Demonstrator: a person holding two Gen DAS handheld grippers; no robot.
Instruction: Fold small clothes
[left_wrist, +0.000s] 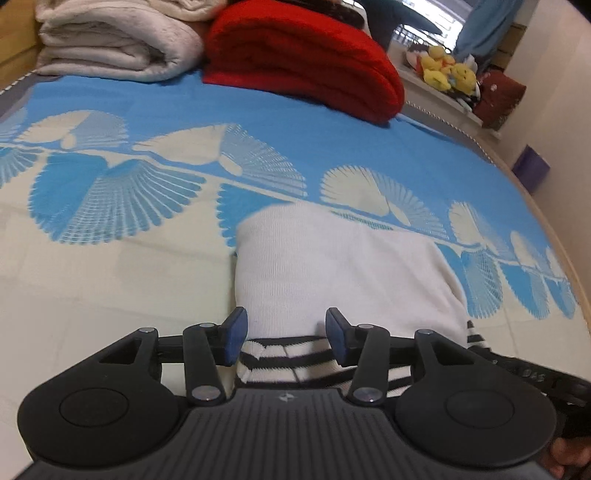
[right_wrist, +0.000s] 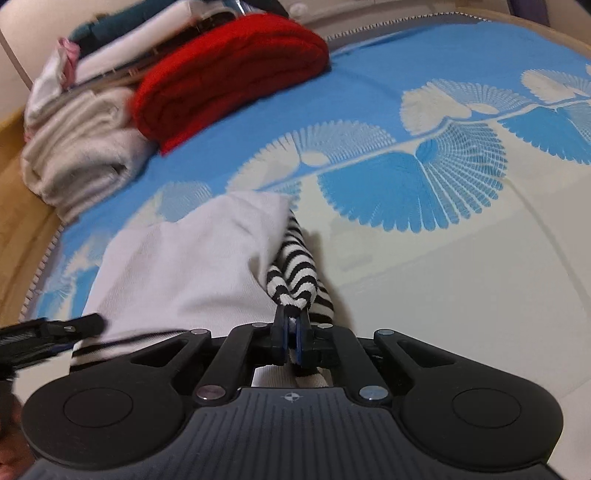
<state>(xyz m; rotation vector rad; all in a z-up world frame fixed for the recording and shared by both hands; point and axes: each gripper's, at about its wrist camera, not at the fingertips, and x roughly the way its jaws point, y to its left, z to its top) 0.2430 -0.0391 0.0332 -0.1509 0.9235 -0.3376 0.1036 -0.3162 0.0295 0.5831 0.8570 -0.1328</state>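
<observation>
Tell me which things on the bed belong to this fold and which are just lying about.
In the job:
white knit garment with black-and-white striped trim
right gripper, shut on the striped trim
left gripper, open over the striped hem

Lying about:
folded red knit blanket
folded cream fleece blanket
yellow plush toys

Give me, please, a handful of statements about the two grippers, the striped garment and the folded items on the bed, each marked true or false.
1. The right gripper is shut on the striped part of the white garment. True.
2. The left gripper is also clamped on cloth. False: its fingers stand apart, with the striped hem between them.
3. A folded red blanket lies at the far end of the bed. True.
4. The red blanket sits on top of the white garment. False: they lie apart.
5. A folded cream blanket lies beside the red one. True.
</observation>
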